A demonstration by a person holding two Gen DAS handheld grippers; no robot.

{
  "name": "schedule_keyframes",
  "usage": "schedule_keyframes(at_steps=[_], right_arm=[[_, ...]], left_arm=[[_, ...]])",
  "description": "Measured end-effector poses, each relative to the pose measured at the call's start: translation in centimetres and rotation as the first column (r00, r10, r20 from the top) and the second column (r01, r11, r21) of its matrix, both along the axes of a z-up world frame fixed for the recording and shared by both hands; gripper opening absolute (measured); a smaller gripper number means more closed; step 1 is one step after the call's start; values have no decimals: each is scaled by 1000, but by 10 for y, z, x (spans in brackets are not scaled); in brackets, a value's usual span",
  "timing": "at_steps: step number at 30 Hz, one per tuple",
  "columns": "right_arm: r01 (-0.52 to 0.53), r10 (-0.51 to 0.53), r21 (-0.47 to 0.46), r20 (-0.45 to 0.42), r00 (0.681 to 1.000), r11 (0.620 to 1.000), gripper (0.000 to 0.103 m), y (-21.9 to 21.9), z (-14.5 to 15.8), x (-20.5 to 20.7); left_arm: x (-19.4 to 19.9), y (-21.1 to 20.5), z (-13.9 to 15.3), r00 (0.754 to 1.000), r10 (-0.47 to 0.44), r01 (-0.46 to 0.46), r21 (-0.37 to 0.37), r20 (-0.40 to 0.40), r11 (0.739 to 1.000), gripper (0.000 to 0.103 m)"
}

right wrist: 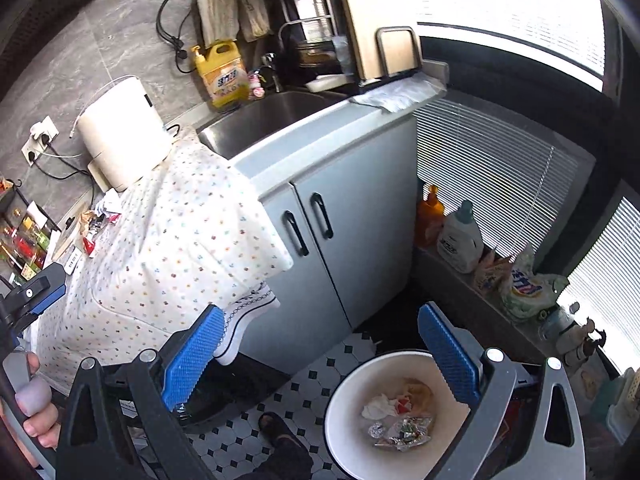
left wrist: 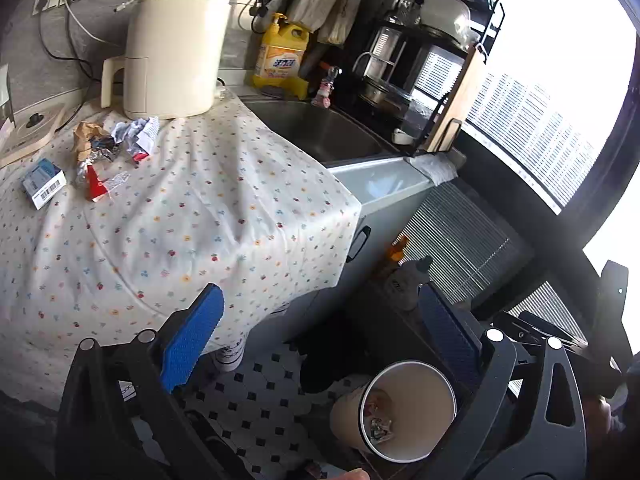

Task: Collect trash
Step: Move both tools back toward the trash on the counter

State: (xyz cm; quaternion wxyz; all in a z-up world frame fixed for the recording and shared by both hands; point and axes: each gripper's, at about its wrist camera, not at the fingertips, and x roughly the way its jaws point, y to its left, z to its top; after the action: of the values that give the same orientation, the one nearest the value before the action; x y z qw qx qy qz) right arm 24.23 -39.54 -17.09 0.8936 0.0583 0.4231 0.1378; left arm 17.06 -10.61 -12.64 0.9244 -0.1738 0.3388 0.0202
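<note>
Risk ahead, judged from here: long carry from tablecloth [left wrist: 200, 200] to bin [right wrist: 356, 412] on floor, light scraps prone to slipping and landing on tiles. Remaining trash pile [left wrist: 104, 152] far back near kettle [left wrist: 168, 52]. Right gripper [right wrist: 320, 356] wide apart above bin, empty. Left gripper [left wrist: 320, 336] likewise spread, holding nothing.

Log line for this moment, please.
left claw open, empty | right claw open above bin | wrappers remain on tablecloth

A matt printed cotton cloth [left wrist: 200, 216] drapes beside the brushed metal sink [left wrist: 324, 132]; foil trash [right wrist: 404, 430] glints.
</note>
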Motion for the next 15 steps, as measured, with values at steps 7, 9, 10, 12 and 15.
schedule_keyframes(at_steps=[7,9,10,12,15], right_arm=[[-80,80,-3,80,994,997,95,77,25,11],[-112,112,-8,93,989,994,95,100,30,15],[-130,130,-6,100,987,992,95,110,32,15],[-164,162,4,107,981,986,95,130,34,17],[-210,206,26,110,972,977,95,158,36,22]], left_arm=[[-22,60,19,992,111,-114,57,55,992,97],[-29,77,23,988,133,-137,48,76,989,97],[-32,85,24,986,143,-146,41,86,988,97],[-38,104,27,978,174,-178,19,112,984,97],[-45,129,31,969,210,-215,23,133,976,97]])
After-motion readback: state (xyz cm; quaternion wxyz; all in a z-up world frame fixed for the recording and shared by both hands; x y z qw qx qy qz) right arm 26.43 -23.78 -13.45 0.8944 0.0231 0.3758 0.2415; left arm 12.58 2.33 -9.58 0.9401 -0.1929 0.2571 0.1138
